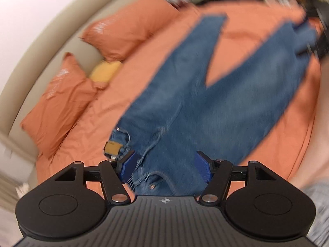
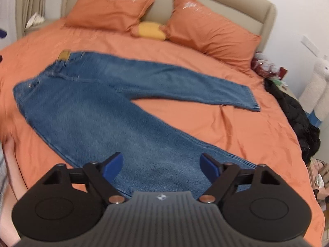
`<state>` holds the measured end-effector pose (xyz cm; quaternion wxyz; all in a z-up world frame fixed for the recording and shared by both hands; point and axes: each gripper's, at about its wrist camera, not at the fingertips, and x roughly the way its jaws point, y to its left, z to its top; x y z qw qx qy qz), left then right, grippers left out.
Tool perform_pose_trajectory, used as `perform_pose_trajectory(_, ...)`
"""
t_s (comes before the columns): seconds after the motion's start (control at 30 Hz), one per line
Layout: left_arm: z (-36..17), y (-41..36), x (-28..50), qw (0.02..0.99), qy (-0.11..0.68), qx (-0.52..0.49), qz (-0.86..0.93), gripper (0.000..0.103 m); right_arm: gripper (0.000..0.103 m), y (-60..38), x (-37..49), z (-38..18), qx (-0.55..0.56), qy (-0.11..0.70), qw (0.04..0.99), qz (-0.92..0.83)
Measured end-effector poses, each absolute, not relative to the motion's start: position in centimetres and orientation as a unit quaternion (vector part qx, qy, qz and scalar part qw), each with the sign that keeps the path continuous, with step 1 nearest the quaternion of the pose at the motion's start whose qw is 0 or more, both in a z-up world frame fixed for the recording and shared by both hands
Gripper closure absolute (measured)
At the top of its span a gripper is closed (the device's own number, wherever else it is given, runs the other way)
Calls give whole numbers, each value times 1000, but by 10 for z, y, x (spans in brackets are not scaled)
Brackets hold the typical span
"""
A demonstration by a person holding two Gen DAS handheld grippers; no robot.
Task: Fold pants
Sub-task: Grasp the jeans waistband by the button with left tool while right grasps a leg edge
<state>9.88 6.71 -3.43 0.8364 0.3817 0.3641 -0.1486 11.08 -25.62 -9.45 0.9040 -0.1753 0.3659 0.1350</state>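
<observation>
Blue jeans [image 1: 185, 103] lie flat on the orange bed sheet [image 1: 257, 41] with both legs spread in a V. In the left wrist view my left gripper [image 1: 166, 166] is open above the waistband, near the tan leather patch [image 1: 112, 148]. In the right wrist view the jeans [image 2: 102, 111] stretch from the waist at the left to the leg ends. My right gripper [image 2: 162, 166] is open above the lower part of the near leg. The far leg's hem [image 2: 253, 100] lies flat at the right.
Two orange pillows [image 2: 111, 10] and a yellow cushion [image 2: 151, 30] lie against the beige headboard [image 2: 265, 14]. Dark clothes [image 2: 298, 119] and clutter are piled beside the bed on the right. A person's arm [image 2: 12, 175] shows at the left edge.
</observation>
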Motion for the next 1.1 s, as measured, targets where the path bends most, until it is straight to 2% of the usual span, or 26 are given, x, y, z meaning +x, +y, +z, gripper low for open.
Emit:
perform_pose_trajectory(0.07, -57, 71, 107, 810, 378, 421, -154, 27, 38, -258, 128, -105, -176, 397, 889, 146)
perform_pose_trajectory(0.13, -81, 77, 116, 785, 396, 447, -163, 27, 42, -265, 145, -112, -176, 424, 877, 142)
perform_pose_trajectory(0.27, -131, 89, 128, 727, 436, 490, -202, 27, 46, -295, 172, -121, -185, 463, 859, 116)
perform_pose_trajectory(0.47, -182, 102, 147, 660, 492, 518, -231, 27, 46, -350, 203, -126, -165, 498, 848, 76)
perform_pose_trajectory(0.7, -219, 97, 155, 621, 517, 536, -244, 24, 47, -406, 220, -135, -168, 537, 825, 61)
perform_pose_trajectory(0.83, -231, 95, 157, 617, 514, 551, -226, 15, 48, -444, 218, -142, -190, 566, 799, 67)
perform_pose_trajectory(1.0, -232, 88, 156, 611, 520, 562, -199, 12, 53, -481, 200, -161, -250, 588, 764, 87)
perform_pose_trajectory(1.1, -233, 83, 153, 607, 519, 575, -177, 12, 62, -495, 189, -180, -287, 591, 747, 100)
